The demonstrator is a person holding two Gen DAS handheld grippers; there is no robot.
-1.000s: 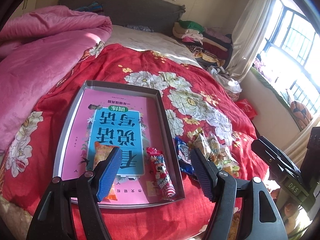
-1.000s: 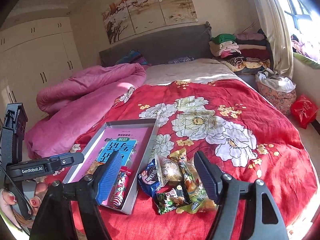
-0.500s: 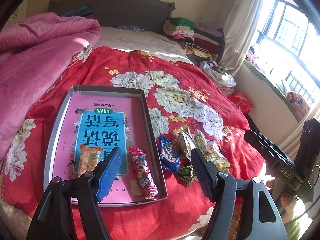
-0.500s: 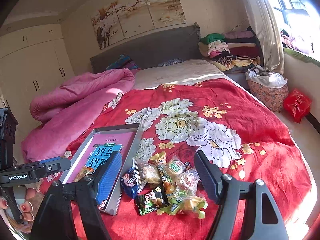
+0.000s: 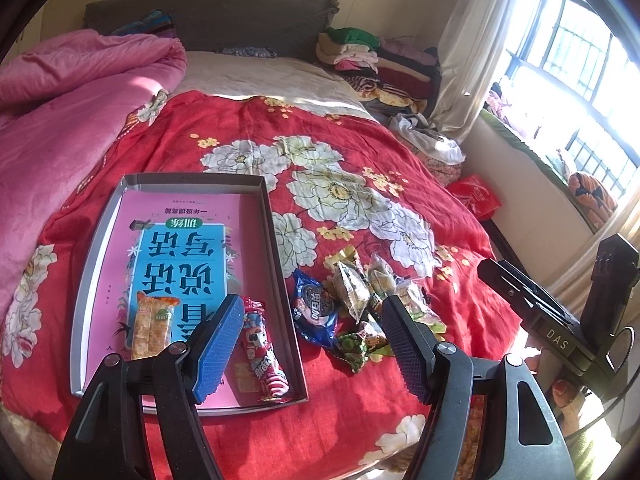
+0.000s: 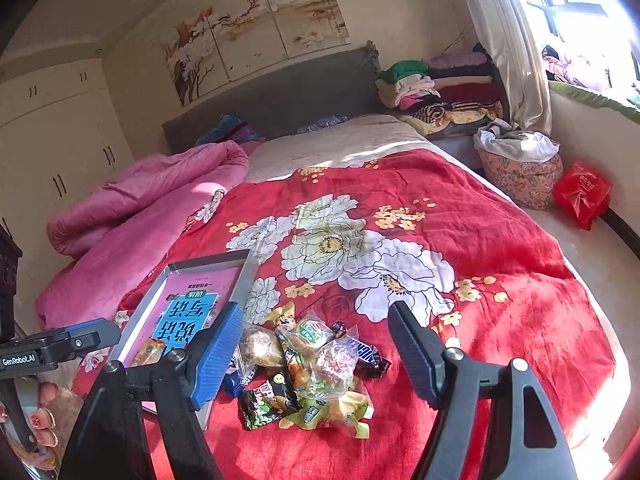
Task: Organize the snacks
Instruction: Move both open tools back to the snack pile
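Note:
A grey tray (image 5: 280, 264) with a pink-and-blue book in it lies on the red floral bedspread. In the tray lie an orange cracker packet (image 5: 154, 326) and a red striped packet (image 5: 262, 350). Right of the tray sits a loose snack pile (image 5: 360, 300), with a blue cookie packet (image 5: 314, 312) nearest the tray. My left gripper (image 5: 313, 304) hovers open above the tray's right edge and the pile, holding nothing. My right gripper (image 6: 316, 308) hovers open over the same snack pile (image 6: 316, 364), also empty. The tray (image 6: 244, 276) is to its left.
A pink quilt (image 5: 72, 112) is heaped on the bed's left side. Folded clothes (image 6: 436, 92) are stacked by the headboard. A red bag (image 6: 582, 194) and a cloth basket (image 6: 520, 172) stand on the floor at right. The bed's front edge lies just below both grippers.
Both views have slid rightward: the tray and snack pile now sit further left in each frame. The jaws of both grippers stay equally wide, and no snack has moved.

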